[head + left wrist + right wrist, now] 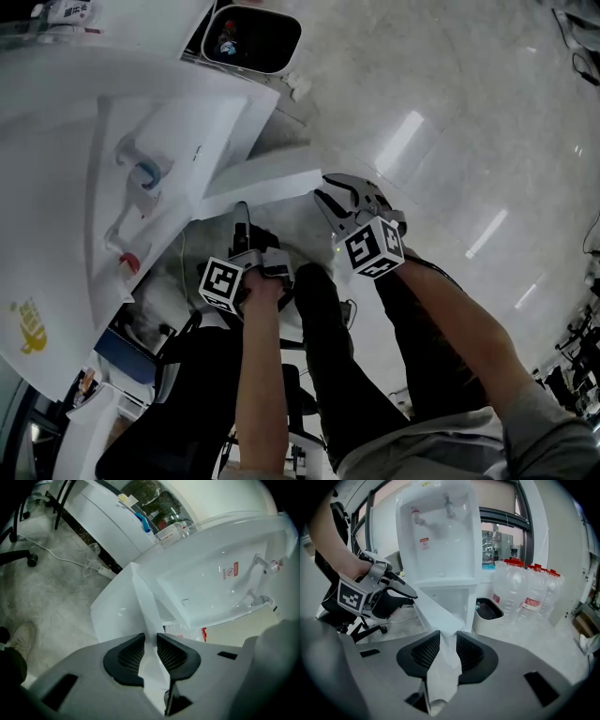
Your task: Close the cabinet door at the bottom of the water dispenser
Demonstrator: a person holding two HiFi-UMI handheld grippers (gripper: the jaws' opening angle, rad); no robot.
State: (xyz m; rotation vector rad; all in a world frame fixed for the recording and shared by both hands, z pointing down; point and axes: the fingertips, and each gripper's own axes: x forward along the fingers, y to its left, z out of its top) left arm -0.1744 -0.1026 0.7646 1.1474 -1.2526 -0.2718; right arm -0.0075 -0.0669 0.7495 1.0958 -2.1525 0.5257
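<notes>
Left gripper view — cabinet door (117, 616) clamped in gripper (151, 646).

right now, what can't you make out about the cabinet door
- Cabinet interior: head view, the open cabinet door hides it; right gripper view shows only a pale recess.
- Door edge being gripped: both gripper views, fingers cover it.
- Red label print on the water dispenser: too small.
</notes>
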